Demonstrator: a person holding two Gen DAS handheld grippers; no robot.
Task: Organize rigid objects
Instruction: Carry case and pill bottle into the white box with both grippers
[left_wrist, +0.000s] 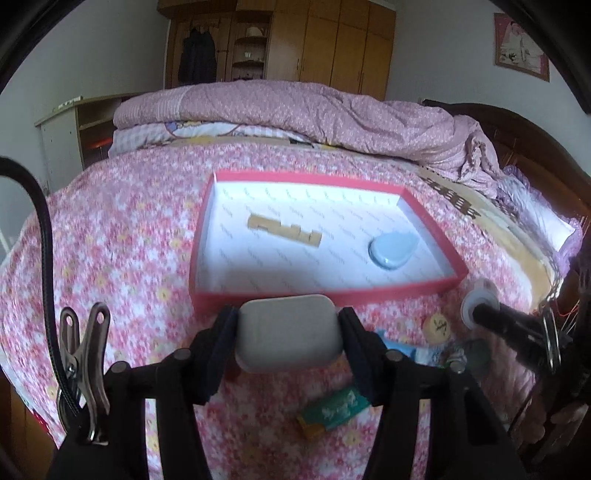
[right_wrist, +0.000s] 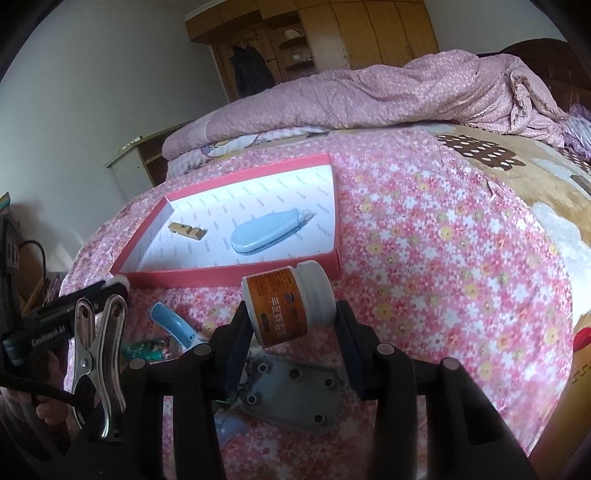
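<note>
The white case is sitting crosswise between the left gripper jaws, long axis running pad to pad, both pads pressing its short ends, so it's pinched & held off the bed. It's hanging just short of the near wall of the red box, which lies straight ahead of the jaws; the drop turns on clearing that wall.

The jar is clamped in the right gripper, tilted, lid end to the right, also just short of the box's near wall, toward its right corner (so both hands are about equally near).

Inside the box already: a wood piece mid-left and a blue tape dispenser at right. Free floor is prob. the near-left part, though the left view is blurred.

Loose bits are lying on the bedspread: a metal plate, a green packet.
</note>
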